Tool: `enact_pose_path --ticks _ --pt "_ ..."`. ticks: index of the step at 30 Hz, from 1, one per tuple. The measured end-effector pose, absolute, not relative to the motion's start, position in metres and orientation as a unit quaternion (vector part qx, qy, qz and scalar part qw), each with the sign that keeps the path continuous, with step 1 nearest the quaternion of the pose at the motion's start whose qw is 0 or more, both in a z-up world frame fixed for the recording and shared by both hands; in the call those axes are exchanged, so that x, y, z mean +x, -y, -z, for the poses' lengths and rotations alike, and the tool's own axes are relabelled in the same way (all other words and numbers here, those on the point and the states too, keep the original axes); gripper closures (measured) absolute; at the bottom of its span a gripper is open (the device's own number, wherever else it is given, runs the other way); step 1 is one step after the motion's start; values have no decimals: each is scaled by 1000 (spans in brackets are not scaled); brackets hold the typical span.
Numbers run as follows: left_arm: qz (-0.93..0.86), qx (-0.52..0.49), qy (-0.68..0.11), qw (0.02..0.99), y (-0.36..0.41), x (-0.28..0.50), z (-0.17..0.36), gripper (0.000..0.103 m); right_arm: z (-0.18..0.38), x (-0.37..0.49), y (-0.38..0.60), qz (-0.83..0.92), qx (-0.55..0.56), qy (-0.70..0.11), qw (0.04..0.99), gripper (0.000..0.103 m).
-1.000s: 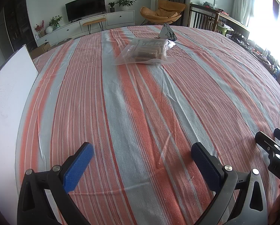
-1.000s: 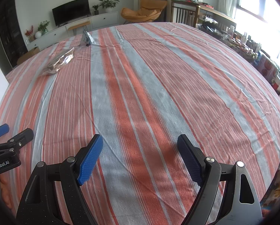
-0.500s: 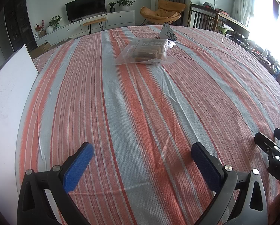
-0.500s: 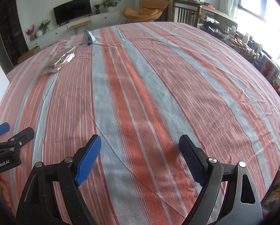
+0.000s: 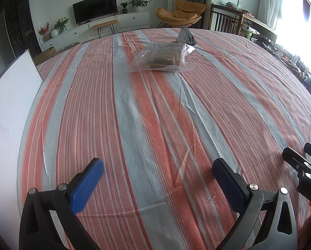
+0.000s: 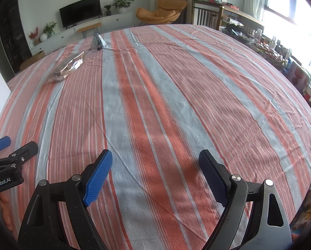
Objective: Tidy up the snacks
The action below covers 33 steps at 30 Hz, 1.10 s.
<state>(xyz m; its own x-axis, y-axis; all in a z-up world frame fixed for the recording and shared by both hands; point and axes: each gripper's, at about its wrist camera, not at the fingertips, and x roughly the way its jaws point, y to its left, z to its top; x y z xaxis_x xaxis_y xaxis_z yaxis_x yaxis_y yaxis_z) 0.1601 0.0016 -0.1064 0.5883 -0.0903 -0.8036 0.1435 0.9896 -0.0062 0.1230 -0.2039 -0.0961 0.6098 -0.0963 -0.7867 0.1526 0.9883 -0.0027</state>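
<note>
Presently both tools, left tool and right tool, are spread and empty at the near tabletop edge. Clear snack bag and small grey packet lie near the far edge; reach far, pinching the bag's flat margin.

Left gripper low and level, jaws spread wide, nothing between the blue pads — right gripper alongside it, just as wide, also empty — the two side by side, near but apart.
</note>
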Motion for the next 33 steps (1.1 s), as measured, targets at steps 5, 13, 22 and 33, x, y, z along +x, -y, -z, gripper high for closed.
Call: enact_pose_path --ticks 5,13,22,33 --pt "66 29 -449 891 -2 160 106 0 96 123 204 70 32 -436 897 15" --pt "66 30 -449 891 -1 160 107 0 96 123 204 70 32 -436 896 15" --pt "66 29 -449 891 -1 159 107 0 96 122 204 70 32 -437 896 15" --pt "66 29 -449 891 0 158 108 0 96 122 203 71 32 -437 896 15"
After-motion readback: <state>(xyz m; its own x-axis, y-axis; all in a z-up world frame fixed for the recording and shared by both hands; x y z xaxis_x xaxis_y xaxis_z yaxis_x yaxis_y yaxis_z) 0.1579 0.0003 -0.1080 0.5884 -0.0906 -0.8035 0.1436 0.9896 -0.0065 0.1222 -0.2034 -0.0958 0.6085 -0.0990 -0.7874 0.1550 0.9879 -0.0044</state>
